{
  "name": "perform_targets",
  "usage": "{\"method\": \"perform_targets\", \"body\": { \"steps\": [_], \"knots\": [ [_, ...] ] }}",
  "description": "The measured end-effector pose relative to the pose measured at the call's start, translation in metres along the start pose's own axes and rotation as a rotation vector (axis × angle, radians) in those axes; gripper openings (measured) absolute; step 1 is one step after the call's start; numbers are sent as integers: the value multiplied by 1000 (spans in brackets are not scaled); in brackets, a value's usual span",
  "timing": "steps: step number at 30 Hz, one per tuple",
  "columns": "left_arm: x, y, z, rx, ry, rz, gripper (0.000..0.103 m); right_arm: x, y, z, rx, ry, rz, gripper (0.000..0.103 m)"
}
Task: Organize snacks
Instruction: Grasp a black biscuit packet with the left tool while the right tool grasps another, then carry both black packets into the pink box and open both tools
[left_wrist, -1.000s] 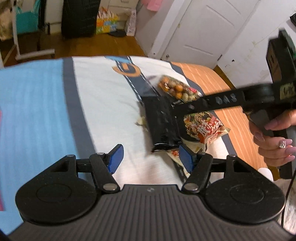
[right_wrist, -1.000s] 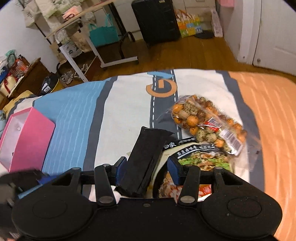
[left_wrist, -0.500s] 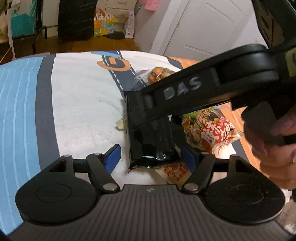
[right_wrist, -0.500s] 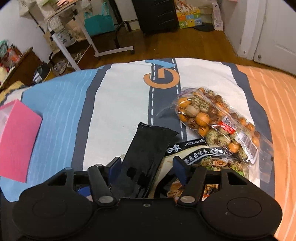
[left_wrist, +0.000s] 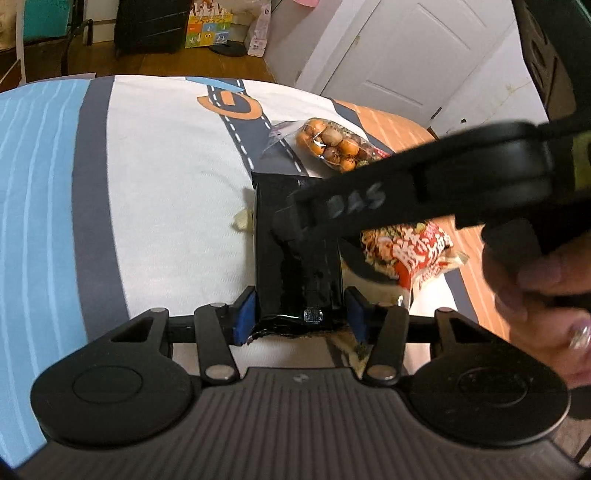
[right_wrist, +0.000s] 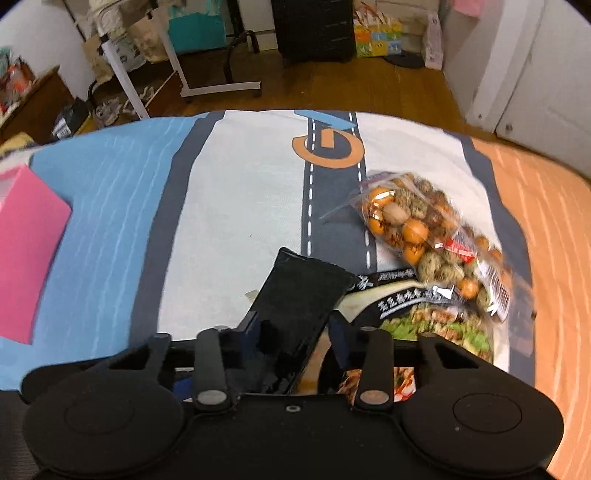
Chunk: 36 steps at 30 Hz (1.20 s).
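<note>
A black snack packet hangs above the bed between both grippers. My left gripper is shut on its near end, blue pads pressed to both sides. My right gripper also holds the packet, and its arm crosses the left wrist view. A clear bag of round coated nuts lies on the bedspread beyond. A red and green printed snack bag lies beside it, partly under the packet.
The striped bedspread has a blue band on the left and an orange band on the right. A pink box stands at the left edge. A rolling table, a black suitcase and bags stand on the wooden floor beyond.
My left gripper has moved in and shut on the near end of the black packet, which the right gripper brought over. The right gripper has shifted left.
</note>
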<state>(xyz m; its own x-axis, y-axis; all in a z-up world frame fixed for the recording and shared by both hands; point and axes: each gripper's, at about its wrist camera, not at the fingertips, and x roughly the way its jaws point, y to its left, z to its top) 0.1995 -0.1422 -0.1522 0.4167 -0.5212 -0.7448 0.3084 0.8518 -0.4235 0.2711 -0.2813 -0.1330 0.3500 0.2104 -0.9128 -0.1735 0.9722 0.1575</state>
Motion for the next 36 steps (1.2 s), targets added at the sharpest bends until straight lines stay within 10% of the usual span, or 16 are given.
{"method": "perform_targets", "body": {
  "steps": [36],
  "knots": [
    [-155, 13, -68, 63, 22, 177, 49, -93, 132, -81, -213, -166, 193, 37]
  ]
}}
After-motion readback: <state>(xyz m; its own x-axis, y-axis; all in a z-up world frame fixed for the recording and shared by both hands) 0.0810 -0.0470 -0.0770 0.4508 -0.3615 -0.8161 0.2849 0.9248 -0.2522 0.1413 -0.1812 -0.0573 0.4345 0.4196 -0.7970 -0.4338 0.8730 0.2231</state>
